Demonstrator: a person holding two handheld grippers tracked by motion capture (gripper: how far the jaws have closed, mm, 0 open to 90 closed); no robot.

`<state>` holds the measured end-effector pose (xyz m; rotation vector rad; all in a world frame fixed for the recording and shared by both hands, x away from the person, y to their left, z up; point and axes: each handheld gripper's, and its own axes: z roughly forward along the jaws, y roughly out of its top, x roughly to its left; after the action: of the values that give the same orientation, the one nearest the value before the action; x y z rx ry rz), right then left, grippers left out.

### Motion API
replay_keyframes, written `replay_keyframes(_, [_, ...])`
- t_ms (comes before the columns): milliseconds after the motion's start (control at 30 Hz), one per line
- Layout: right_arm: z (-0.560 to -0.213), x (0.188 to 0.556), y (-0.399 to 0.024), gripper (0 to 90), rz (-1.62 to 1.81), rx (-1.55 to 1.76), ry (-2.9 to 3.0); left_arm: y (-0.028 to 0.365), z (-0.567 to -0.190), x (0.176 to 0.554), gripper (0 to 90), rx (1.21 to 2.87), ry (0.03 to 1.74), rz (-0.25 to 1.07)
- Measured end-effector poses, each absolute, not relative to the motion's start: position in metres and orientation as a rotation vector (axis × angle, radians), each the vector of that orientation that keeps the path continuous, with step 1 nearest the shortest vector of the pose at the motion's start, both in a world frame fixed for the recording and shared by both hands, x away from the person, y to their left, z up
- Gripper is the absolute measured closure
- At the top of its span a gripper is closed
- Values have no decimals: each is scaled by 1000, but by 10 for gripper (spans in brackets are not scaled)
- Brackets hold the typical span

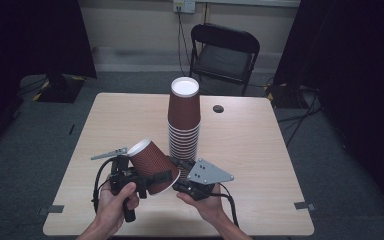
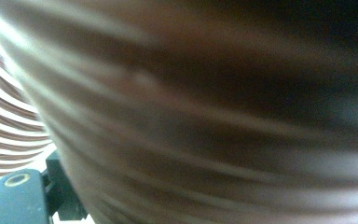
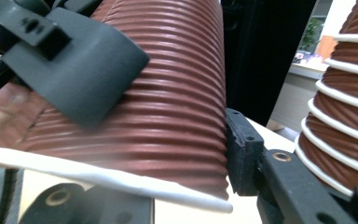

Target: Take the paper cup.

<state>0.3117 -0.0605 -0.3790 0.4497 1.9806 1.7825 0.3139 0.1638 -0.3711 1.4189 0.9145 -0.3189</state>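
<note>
A brown ribbed paper cup (image 1: 150,160) (image 3: 168,93) (image 2: 214,116) with a white rim is held tilted above the table's near side, base up and to the left. My left gripper (image 1: 166,173) is shut on its side; one of its fingers (image 3: 74,65) lies flat across the ribs. My right gripper (image 1: 176,176) (image 3: 144,179) comes in from the right at the rim end, with a jaw against the cup wall, shut on it. A tall stack of upturned cups (image 1: 184,130) (image 3: 345,116) (image 2: 4,126) stands just behind.
The light wooden table (image 1: 260,165) has a small round hole (image 1: 218,108) at the back. A black folding chair (image 1: 225,50) stands beyond the far edge. Both of the person's hands sit near the front edge.
</note>
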Motion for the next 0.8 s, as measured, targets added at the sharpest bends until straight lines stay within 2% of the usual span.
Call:
replay_keyframes(200, [-379,310,-63,788,1764,478,1947,162,-375,316,102,1377,881,-352])
replay_keyframes(333, [-378,310,-65,834,1765,502,1932,161,-375,316,92,1365,839,-313])
replay_keyframes(800, [-379,312,-65,856,1751,521,1970,171,-374,326,63,1392,833,-301])
